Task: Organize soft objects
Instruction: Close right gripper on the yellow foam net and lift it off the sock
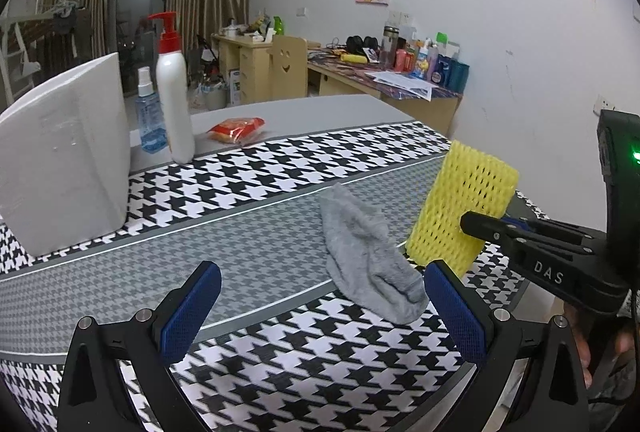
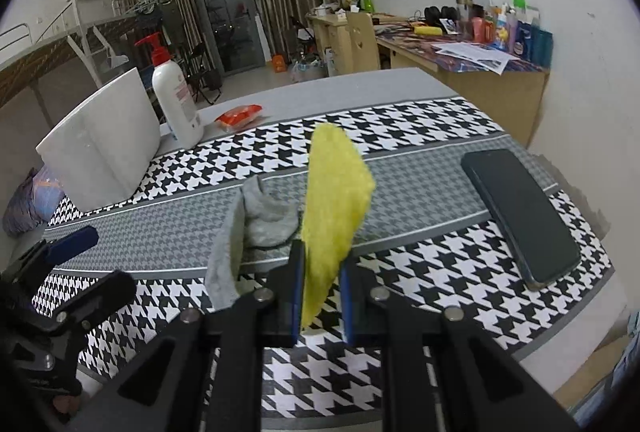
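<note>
Closest to the right wrist camera, the right gripper [image 2: 322,296] has its two black fingers with blue pads pinching the lower end of a yellow foam mesh sleeve [image 2: 334,199]; the sleeve stands up and beyond the fingertips, clear of the houndstooth cloth-covered table [image 2: 420,264]. In the left wrist view the left gripper [image 1: 320,308] has its fingers spread wide with nothing between them; a crumpled grey sock [image 1: 368,252] lies on the cloth just ahead of the right-hand pad.

Judging by the task, the step in hand is carrying the sleeve to the white rectangular box [image 1: 68,159], which stands well beyond and left of both sets of fingers. The grip sits near one end of a light, springy piece, so it may swing or slip: a steady pinch and a slow carry would suit it, high enough to clear the box wall. A dark smartphone [image 2: 520,216] lies to the right of the right fingers, away from that path.
</note>
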